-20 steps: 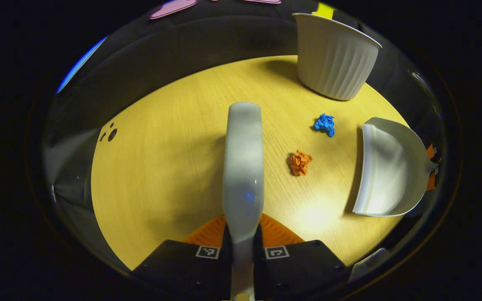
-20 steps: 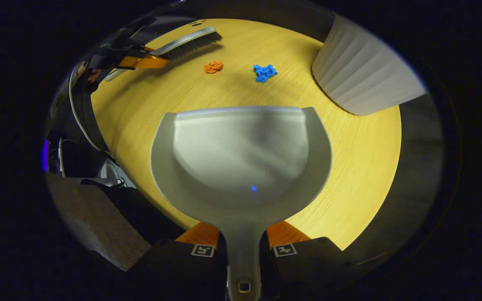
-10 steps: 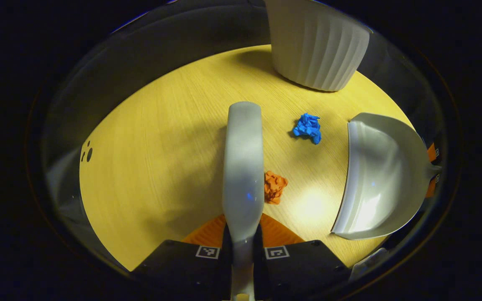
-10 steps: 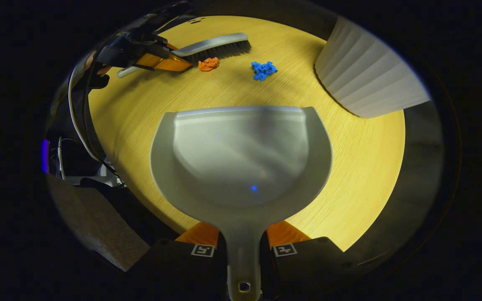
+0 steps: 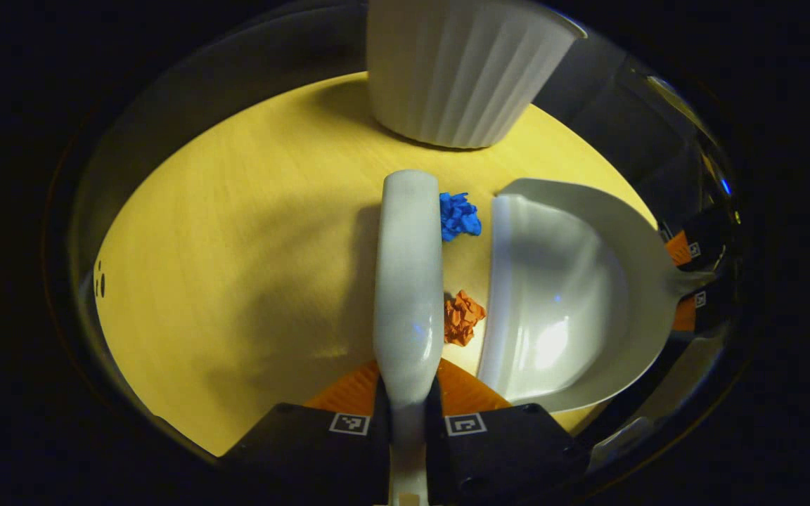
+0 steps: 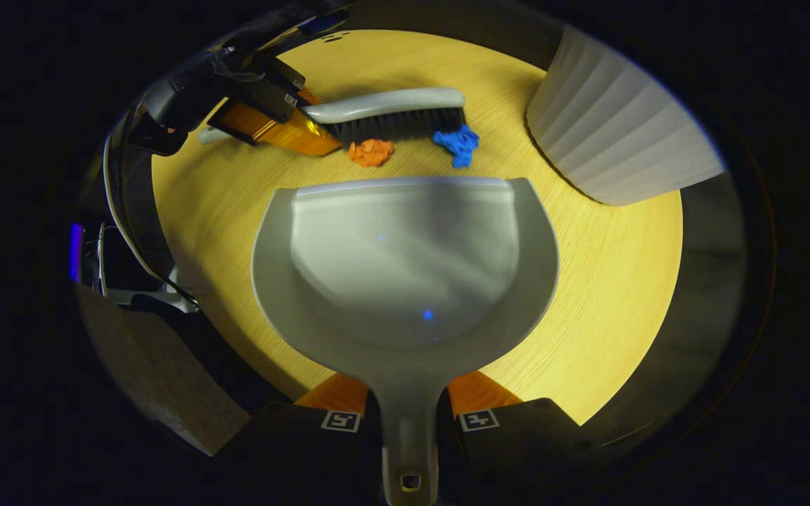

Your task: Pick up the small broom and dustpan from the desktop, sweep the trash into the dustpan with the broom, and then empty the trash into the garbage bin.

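My left gripper (image 5: 408, 393) is shut on the grey broom (image 5: 408, 267), whose back runs straight ahead in the left gripper view. The bristles touch a blue paper wad (image 5: 458, 215) and an orange wad (image 5: 463, 318) on the broom's right side. Just beyond them lies the lip of the grey dustpan (image 5: 560, 295), with my right gripper (image 5: 679, 281) shut on its handle. In the right gripper view the dustpan (image 6: 405, 260) lies flat on the table. The broom (image 6: 391, 112), orange wad (image 6: 370, 151) and blue wad (image 6: 458, 143) sit just past its front edge.
A white ribbed garbage bin (image 5: 458, 70) stands on the yellow wooden table (image 5: 236, 246) beyond the broom's tip, to the right of the dustpan in the right gripper view (image 6: 616, 133). The table's near edge curves close on the left, with dark cables beyond it (image 6: 124, 211).
The broom has swept toward the dustpan, pushing the orange wad and then the blue wad along. Both wads now lie between bristles and dustpan lip. The dustpan has stayed put.
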Demonstrator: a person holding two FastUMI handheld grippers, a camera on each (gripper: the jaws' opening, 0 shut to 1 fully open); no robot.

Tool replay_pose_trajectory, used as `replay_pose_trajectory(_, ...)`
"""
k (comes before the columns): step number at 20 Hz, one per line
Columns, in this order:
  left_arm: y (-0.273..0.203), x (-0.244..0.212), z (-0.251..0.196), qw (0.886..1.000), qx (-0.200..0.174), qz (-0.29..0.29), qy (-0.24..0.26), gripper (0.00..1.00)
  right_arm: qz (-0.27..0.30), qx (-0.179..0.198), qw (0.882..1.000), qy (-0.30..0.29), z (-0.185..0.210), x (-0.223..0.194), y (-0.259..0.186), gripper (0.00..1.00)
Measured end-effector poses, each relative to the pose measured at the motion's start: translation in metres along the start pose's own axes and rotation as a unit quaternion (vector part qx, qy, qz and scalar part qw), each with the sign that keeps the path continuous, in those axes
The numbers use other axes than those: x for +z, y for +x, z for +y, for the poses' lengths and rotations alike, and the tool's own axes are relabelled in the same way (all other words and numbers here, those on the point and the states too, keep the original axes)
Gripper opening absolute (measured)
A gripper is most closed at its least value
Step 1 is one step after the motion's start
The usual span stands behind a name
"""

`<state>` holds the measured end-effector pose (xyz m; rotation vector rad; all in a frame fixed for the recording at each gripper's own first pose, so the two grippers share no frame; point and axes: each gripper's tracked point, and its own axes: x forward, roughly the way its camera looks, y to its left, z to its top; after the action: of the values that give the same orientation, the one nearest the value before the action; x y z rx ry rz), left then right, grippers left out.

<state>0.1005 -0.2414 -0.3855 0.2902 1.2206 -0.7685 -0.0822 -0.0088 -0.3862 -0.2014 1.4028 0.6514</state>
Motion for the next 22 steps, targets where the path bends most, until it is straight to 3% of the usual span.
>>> replay_pose_trajectory(5, -0.009, -0.014, -0.041, 0.997, -0.074, 0.018, 0.003, 0.23, -0.011, -0.001, 1.000, -0.009, -0.002, -0.003, 0.003, 0.36)
replay_pose_trajectory(7, -0.014, -0.016, -0.042, 0.997, -0.076, 0.017, -0.008, 0.24, -0.021, -0.002, 1.000, -0.010, -0.002, -0.005, 0.005, 0.36)
replay_pose_trajectory(13, -0.055, -0.009, -0.018, 0.995, -0.013, -0.052, -0.079, 0.25, -0.066, -0.013, 0.998, -0.012, -0.002, -0.008, 0.011, 0.36)
replay_pose_trajectory(14, -0.063, -0.011, -0.009, 0.994, 0.005, -0.065, -0.093, 0.24, -0.076, -0.014, 0.997, -0.007, -0.001, -0.008, 0.012, 0.31)
replay_pose_trajectory(16, -0.073, -0.018, 0.009, 0.990, 0.019, -0.082, -0.114, 0.24, -0.087, -0.014, 0.996, 0.008, 0.004, -0.008, 0.019, 0.36)
replay_pose_trajectory(18, -0.076, -0.028, 0.026, 0.990, 0.029, -0.067, -0.121, 0.24, -0.068, -0.014, 0.997, 0.017, 0.004, -0.006, 0.022, 0.35)
replay_pose_trajectory(22, -0.053, -0.041, 0.056, 0.995, 0.066, -0.010, -0.077, 0.24, -0.047, -0.016, 0.998, 0.026, 0.009, -0.003, 0.008, 0.35)
